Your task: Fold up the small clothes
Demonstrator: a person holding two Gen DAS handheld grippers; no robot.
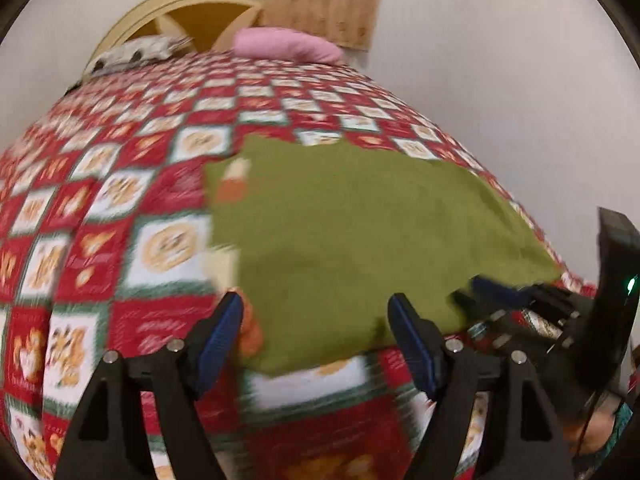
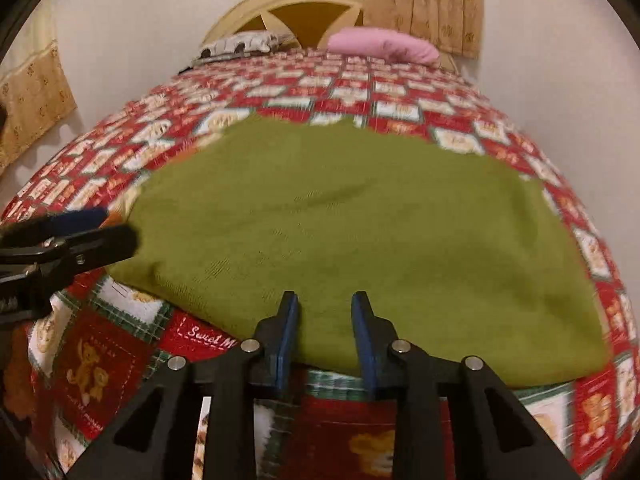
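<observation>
Bed [image 2: 400,92] covered by a red, white and green checked quilt [image 1: 132,240] printed with bear motifs, filling most of both views. Cream headboard [image 2: 304,4] at the far end against a pale wall, with patterned tan curtains [image 2: 432,4] above and to the right. Green garment [image 2: 360,232] spread flat on the quilt near the closest edge of the bed, roughly rectangular, with a shallow crease across its middle; a small orange and cream patch visible at its far left corner in the left wrist view. Pink pillow [image 2: 384,46] and grey-and-white patterned pillow [image 2: 240,46] side by side at the headboard, well apart from the garment. Left gripper [image 1: 316,336] at the garment's near left corner, blue-padded fingers [image 1: 220,340] set wide apart, cloth edge lying between them, no pressing on the fabric visible. Right gripper [image 2: 325,336] at the near hem of the garment, fingers [image 2: 288,336] narrowly apart, a strip of green cloth showing in the gap, pads not visibly pinching it. Each gripper visible at the edge of the other's view, both blurred.
</observation>
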